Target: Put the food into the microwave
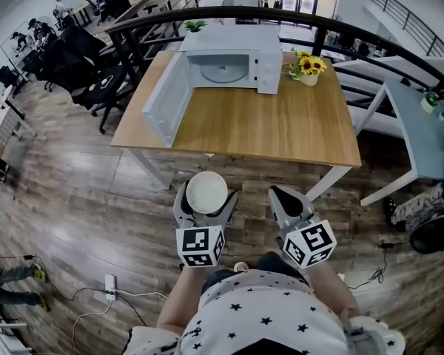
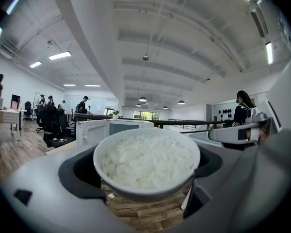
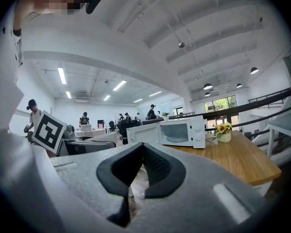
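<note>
One rice bowl tight in left gripper; right gripper pressed together, empty.

head view looks steeply down — all three views share the microwave.

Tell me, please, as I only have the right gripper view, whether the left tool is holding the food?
Observer: Yes, the left tool is closed on a white bowl of rice, with one jaw on each side.
Operator: Thank you. Is anything inside the microwave?
Observer: No. The head view shows its door swung wide open and only the bare glass turntable inside.
Operator: And is the bowl over the table?
Observer: Not yet. It is held above the wooden floor, short of the table's near edge.
</note>
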Demonstrator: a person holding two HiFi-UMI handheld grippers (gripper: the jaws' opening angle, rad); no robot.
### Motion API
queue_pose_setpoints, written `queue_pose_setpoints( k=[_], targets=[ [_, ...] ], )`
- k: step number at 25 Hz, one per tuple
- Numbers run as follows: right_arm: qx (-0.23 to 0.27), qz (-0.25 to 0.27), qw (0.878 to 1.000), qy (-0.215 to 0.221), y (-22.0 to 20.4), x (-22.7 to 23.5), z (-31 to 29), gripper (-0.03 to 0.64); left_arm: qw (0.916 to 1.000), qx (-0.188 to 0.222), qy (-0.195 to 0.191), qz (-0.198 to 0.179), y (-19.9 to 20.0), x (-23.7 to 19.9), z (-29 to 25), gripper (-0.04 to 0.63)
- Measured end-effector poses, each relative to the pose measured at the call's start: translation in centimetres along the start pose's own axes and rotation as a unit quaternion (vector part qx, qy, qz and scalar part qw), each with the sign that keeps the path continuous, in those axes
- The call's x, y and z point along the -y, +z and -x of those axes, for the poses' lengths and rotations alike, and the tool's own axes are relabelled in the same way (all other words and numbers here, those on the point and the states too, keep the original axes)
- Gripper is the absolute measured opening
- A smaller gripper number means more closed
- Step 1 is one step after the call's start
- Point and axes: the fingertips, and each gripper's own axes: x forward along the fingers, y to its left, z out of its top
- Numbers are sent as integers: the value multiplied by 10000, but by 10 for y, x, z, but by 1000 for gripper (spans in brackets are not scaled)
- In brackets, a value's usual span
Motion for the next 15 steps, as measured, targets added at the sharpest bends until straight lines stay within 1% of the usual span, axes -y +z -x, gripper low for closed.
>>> queue_pose_setpoints(
  k=[7,11,15],
  targets=[
    [-91,-42,9999,-10,-5,-3,-14,5,10000,-82,-29,43,-6,-13,-11,515],
    [-145,-77,9999,-29,-8,8,-24,5,9999,-99,-11,65,-7,-17,-24,515],
    [-147,-37,9999,81,-9,21,-45,5,9999,-75,40,63,-7,-25,-45,515]
  ],
)
